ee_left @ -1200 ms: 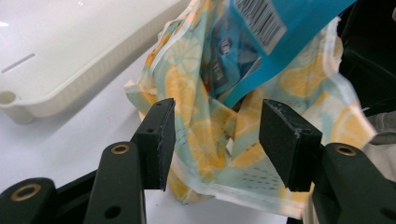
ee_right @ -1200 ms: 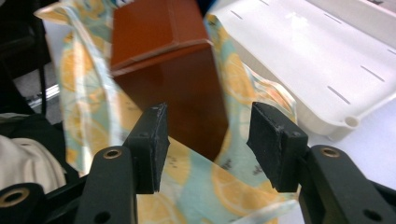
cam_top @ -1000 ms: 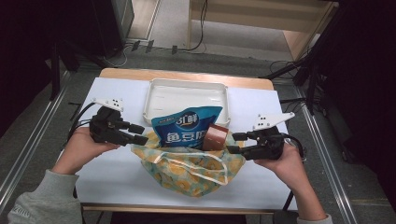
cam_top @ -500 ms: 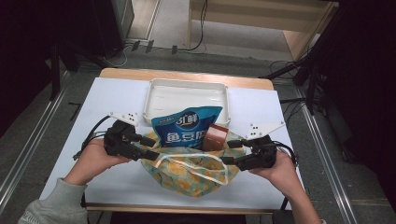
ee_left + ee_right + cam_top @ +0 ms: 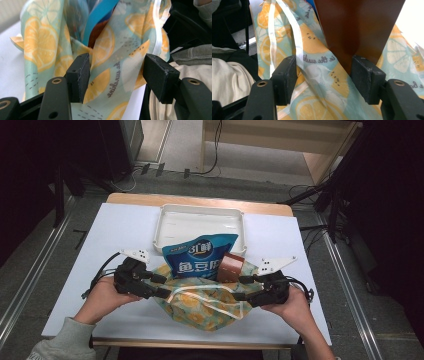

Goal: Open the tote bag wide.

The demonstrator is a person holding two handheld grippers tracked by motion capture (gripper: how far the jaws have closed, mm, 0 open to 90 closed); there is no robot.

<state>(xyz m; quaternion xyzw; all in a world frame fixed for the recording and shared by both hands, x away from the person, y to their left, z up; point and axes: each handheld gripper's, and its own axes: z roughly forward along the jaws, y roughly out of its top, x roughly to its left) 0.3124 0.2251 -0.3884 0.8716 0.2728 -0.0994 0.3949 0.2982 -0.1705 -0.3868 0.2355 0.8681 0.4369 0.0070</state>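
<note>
– So, where do the two sets of jaws stand?

– Both are apart, and neither is clamping. The left gripper (image 5: 165,286) has just been opening wider. In its own view the lemon-print bag (image 5: 107,82) hangs between its pads, lying against one and well clear of the other. The right gripper (image 5: 238,288) has just been closing a little. The bag's cloth and its white zip strip (image 5: 297,42) fill that gap, but I see no squeeze on them.

– And what is inside the bag?

– A blue packet (image 5: 200,257) and a brown packet (image 5: 231,269) stick out of the mouth, beyond both sets of fingertips. In the right gripper view the lower edge of the brown packet sits just at one pad, possibly touching it.

– What worries you from here?

– That pad, mostly. If the right jaws shut as they are, I judge they could pinch the brown packet along with the cloth. Pulling on the mouth would then drag or crumple the packet.

– And on the left?

– The cloth there is slack and folded. A bite could catch a single layer or a loose fold, not the rim. It might slip out, or the mouth might open lopsided.

– Anything else?

– The packets lean towards the white tray (image 5: 200,207) beyond the fingertips. An uneven tug from the two sides could tip them out onto the table (image 5: 125,230).
</note>
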